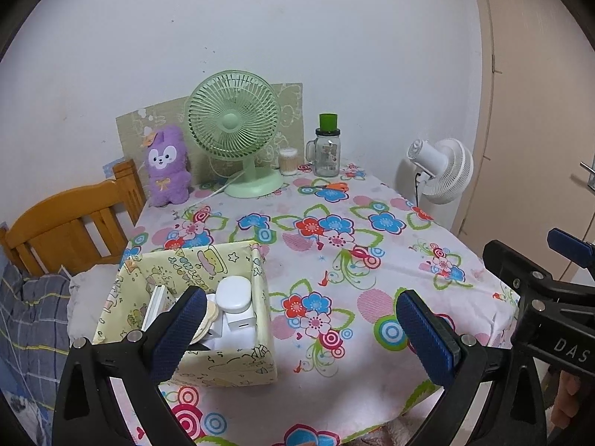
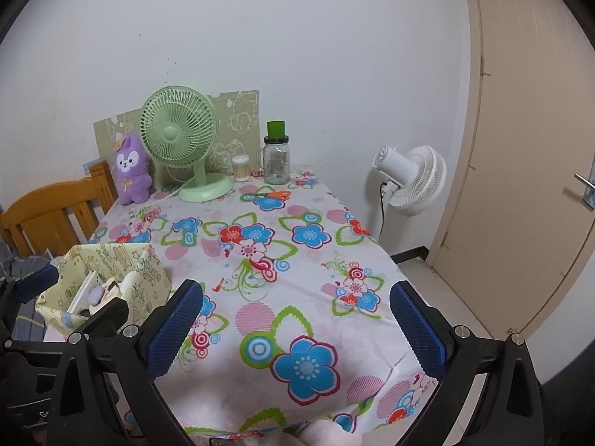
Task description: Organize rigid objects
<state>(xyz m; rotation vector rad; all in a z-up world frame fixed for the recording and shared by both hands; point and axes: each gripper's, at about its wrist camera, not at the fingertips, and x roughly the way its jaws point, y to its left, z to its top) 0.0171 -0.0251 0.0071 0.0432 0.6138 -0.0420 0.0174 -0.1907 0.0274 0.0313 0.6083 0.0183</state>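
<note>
A pale yellow patterned storage box (image 1: 227, 260) stands at the near left of the flowered tablecloth (image 1: 334, 245). Inside lie a white rounded case (image 1: 233, 293), a white charger block (image 1: 240, 321) and other pale items. My left gripper (image 1: 301, 301) hovers open just in front of the box, its left finger (image 1: 186, 319) overlapping the box's opening, with nothing between the pads. My right gripper (image 2: 297, 293) is open over the near table edge, empty, to the right of the box (image 2: 148, 271). Orange-handled scissors (image 1: 331, 186) lie at the far side.
Along the back wall stand a green desk fan (image 1: 234, 126), a purple plush (image 1: 167, 165), a cotton swab tub (image 1: 288, 161) and a glass jar with a green cap (image 1: 327, 148). A wooden headboard (image 1: 67, 223) is left, a white floor fan (image 2: 409, 178) and door (image 2: 520, 148) right.
</note>
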